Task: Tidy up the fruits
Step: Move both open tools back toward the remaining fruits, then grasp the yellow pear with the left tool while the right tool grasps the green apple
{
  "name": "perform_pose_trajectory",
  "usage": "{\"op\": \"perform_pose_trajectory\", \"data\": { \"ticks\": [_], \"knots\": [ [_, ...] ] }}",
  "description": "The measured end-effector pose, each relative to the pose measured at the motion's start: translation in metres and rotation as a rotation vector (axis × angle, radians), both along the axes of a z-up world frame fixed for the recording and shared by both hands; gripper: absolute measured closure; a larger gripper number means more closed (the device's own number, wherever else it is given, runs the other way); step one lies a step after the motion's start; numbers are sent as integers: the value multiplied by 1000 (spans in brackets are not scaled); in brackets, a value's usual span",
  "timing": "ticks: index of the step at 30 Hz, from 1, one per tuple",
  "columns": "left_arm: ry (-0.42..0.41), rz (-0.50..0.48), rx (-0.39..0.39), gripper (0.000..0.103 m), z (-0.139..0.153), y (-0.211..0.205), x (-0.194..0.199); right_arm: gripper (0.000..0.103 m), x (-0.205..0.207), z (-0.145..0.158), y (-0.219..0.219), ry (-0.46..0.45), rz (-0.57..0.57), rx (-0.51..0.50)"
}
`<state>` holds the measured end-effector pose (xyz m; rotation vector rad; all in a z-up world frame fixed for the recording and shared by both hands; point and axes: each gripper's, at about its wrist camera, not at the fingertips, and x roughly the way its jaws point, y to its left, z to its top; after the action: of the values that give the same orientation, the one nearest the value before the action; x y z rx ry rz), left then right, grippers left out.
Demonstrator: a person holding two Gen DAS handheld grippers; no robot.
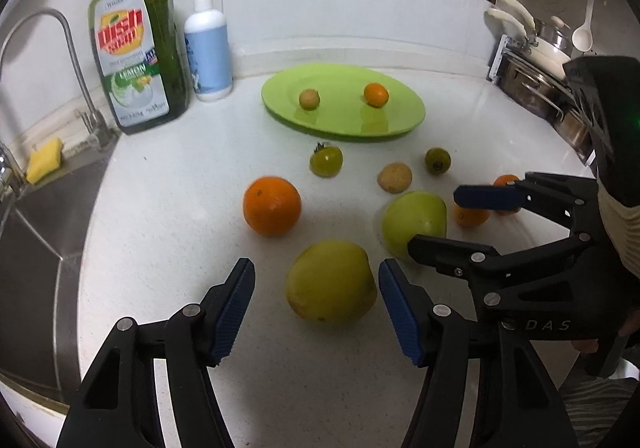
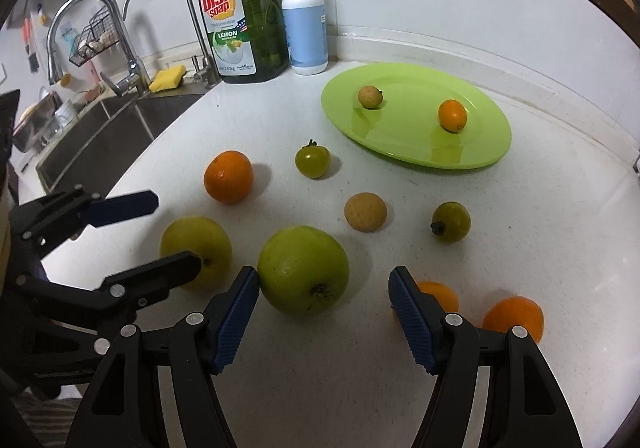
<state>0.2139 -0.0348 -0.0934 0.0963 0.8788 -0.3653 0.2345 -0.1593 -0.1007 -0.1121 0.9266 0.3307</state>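
My left gripper [image 1: 316, 267] is open around a yellow fruit [image 1: 331, 280] on the white counter; the right pad nearly touches it and a gap shows on the left. My right gripper [image 2: 323, 273] stands open around a green apple [image 2: 303, 270], which lies against the left pad. A green plate [image 1: 280, 96] at the back carries a small tan fruit [image 1: 309, 99] and a small orange one [image 1: 376, 94]. Loose on the counter lie an orange [image 2: 228, 176], a green tomato [image 2: 312, 162], a tan fruit [image 2: 365, 212], a small green fruit [image 2: 451, 222] and two small oranges [image 2: 514, 314].
A dish soap bottle [image 2: 240, 16] and a white pump bottle [image 2: 305, 32] stand at the back wall. The sink [image 2: 108, 140] with its faucets and a yellow sponge [image 2: 168, 78] lies to the left. Pots [image 1: 536, 80] stand at the right.
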Motion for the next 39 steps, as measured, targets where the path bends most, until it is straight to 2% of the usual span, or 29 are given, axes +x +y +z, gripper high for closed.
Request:
{"op": "perform_pose_trajectory", "data": {
  "ticks": [5,8,14,18,25,39],
  "knots": [
    [21,-1,-36,46,-4,3,2,35,3,-1,2,-1,13,1],
    [48,-11,-60,53,-7,1,4,35,4,0,1,-2,13,7],
    [57,-11,-70,54,-7,0,5,40,6,-1,3,9,35,20],
    [50,-13,-61,54,-7,-1,5,53,6,-1,7,23,61,33],
    [35,5,-39,55,-5,-1,2,54,1,0,12,6,64,11],
    [24,23,-28,55,-2,1,-5,54,-9,2,2,2,34,28]
  ]
}}
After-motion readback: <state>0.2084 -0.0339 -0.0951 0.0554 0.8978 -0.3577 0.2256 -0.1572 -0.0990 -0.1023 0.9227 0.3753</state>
